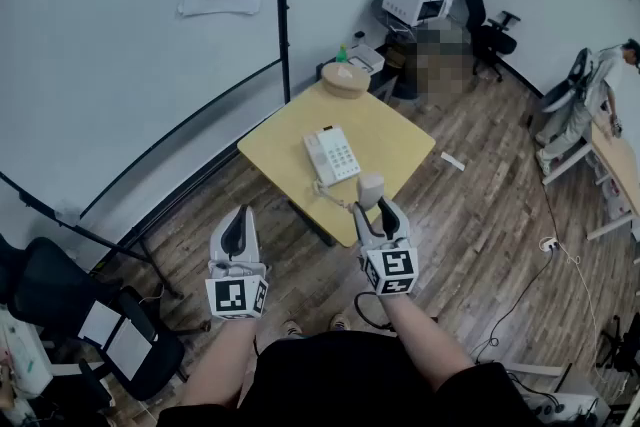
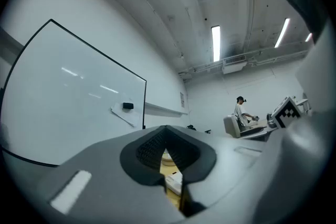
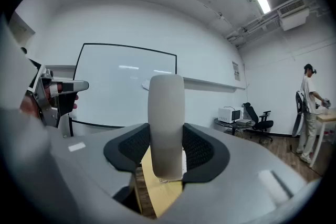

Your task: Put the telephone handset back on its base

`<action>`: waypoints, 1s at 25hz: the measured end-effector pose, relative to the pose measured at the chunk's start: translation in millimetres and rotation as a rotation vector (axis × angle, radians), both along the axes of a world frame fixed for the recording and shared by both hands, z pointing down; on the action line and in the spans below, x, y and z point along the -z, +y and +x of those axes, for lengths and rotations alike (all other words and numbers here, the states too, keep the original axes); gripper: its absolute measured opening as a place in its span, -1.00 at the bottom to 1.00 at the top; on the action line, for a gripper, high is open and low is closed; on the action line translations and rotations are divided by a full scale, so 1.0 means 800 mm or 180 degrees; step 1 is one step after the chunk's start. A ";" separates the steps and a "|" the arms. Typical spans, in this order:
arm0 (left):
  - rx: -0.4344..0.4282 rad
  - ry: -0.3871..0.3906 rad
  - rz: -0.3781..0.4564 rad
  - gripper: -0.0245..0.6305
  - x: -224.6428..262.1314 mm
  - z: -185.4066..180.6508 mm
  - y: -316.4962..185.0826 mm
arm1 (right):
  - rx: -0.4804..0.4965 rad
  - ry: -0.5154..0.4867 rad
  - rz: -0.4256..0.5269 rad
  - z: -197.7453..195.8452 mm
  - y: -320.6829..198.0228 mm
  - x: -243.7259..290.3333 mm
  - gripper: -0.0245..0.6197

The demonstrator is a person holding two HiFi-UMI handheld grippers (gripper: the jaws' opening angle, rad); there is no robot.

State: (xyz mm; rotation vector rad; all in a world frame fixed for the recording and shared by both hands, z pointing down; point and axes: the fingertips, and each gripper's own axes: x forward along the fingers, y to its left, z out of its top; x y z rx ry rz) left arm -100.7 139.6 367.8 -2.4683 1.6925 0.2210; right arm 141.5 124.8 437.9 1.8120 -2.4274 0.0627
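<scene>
table [image 1: 400, 141] | 1 base [image 1: 331, 156] | right hand-held gripper [image 1: 373, 213] pinches 1 handset [image 1: 371, 187] | left hand-held gripper [image 1: 237, 227] closed

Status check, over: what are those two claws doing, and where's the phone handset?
Right gripper shut on handset, short of the base. Left gripper shut, empty. Base on table, cradle bare; nothing in the way.
</scene>
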 end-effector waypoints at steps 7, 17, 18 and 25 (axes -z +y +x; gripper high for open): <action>-0.0048 0.0005 -0.0018 -0.93 -0.003 0.011 0.004 | 0.0071 -0.0032 -0.0017 -0.004 -0.005 0.000 -0.29; 0.0023 -0.0018 -0.0043 -0.93 -0.009 0.012 0.007 | 0.0208 -0.0148 0.0043 -0.007 -0.014 0.006 -0.29; 0.0048 -0.0024 -0.0040 -0.93 -0.008 0.012 0.006 | 0.0233 -0.0162 0.0055 -0.007 -0.016 0.008 -0.29; 0.0224 -0.0055 0.0011 -0.93 -0.003 0.030 -0.002 | 0.0436 -0.0237 0.0086 0.006 -0.034 0.010 -0.29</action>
